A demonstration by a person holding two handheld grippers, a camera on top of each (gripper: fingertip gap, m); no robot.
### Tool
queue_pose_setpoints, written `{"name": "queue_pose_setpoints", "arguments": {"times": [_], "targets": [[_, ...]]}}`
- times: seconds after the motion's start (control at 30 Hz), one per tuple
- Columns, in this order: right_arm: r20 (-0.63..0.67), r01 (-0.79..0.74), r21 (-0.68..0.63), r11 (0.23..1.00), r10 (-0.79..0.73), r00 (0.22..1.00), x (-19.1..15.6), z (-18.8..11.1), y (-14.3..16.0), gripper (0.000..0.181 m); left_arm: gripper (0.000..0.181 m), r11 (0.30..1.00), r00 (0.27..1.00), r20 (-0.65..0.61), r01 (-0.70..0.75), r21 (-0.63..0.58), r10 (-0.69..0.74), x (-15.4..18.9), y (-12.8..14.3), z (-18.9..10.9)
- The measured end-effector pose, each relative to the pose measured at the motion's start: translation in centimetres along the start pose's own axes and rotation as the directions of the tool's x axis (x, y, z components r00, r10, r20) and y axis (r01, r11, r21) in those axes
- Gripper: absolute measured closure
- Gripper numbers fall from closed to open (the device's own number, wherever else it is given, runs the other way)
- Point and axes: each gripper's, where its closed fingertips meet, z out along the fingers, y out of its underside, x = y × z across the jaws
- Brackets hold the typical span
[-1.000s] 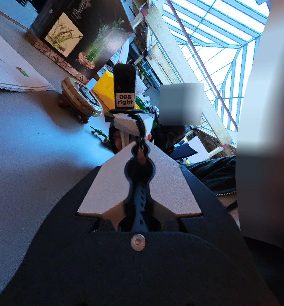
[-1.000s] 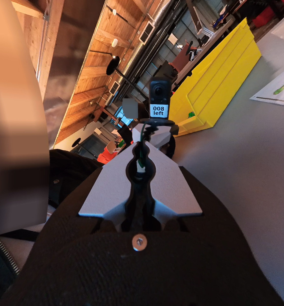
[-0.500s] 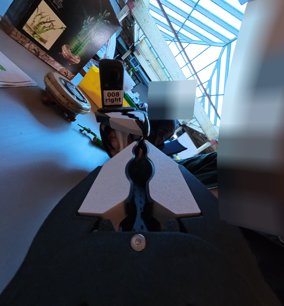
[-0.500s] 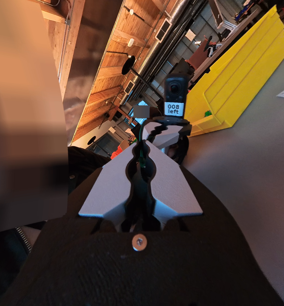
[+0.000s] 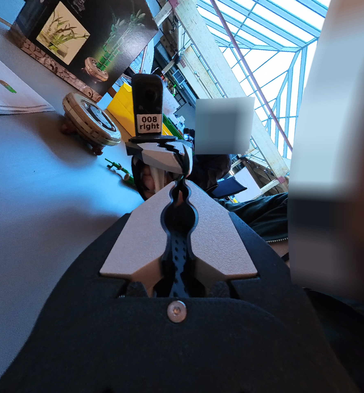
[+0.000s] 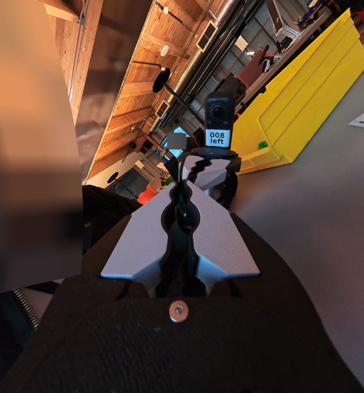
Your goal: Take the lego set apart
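Observation:
My left gripper (image 5: 180, 184) and my right gripper (image 6: 182, 183) meet tip to tip above the grey table. Both are shut on the same small dark green Lego leaf piece (image 5: 185, 162), which also shows as a thin green stem in the right wrist view (image 6: 180, 170). The right gripper's grey fingers (image 5: 157, 157) face me in the left wrist view, and the left gripper's fingers (image 6: 211, 172) face me in the right wrist view. A round tan Lego base (image 5: 89, 123) lies tilted on the table. A green bamboo stalk piece (image 5: 119, 168) lies beside it.
The dark Lego box (image 5: 81, 38) stands at the back, with an open instruction booklet (image 5: 11, 95) to its left. A yellow bin (image 6: 304, 102) stands on the table with a green piece (image 6: 263, 145) in its front lip. A person in dark clothes sits close behind both grippers. Less than 4 cm separates the two grippers' tips. Both grippers' tips are roughly 20 cm from the round tan Lego base (image 5: 89, 123).
Both grippers stay shut and tip to tip on the leaf piece. Both views have swung a little, and the facing gripper sits further right in each than before.

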Motion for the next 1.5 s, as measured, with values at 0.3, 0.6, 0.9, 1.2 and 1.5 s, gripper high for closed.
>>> {"name": "queue_pose_setpoints", "arguments": {"times": [0.3,0.6,0.9,1.2,1.5], "targets": [[0.024,0.025,-0.015,1.000,-0.025,0.999,-0.7,0.0,0.2,0.180,0.181,1.000,1.000,-0.025,0.015,-0.010,-0.015,0.3,0.1,0.2],[-0.354,0.561,-0.219,0.798,-0.601,0.716,1.9,-1.8,-1.6,0.155,0.181,0.998,0.983,0.180,0.037,0.054,-0.046,-3.1,-0.6,-1.5],[-0.305,0.680,-0.555,0.480,-0.877,0.370,3.8,-0.8,1.2,0.171,0.181,0.980,0.974,0.136,0.172,0.095,-0.184,-3.8,-0.4,-1.8],[-0.361,0.629,-0.559,0.540,-0.842,0.401,4.3,-0.8,1.3,0.174,0.181,0.977,0.969,0.138,0.192,0.093,-0.203,-4.1,-0.3,-1.8],[-0.288,0.237,-0.155,0.959,-0.273,0.918,2.8,-0.7,0.8,0.181,0.181,0.988,0.985,0.097,0.132,0.083,-0.140,-2.8,-0.6,-1.6]]}}
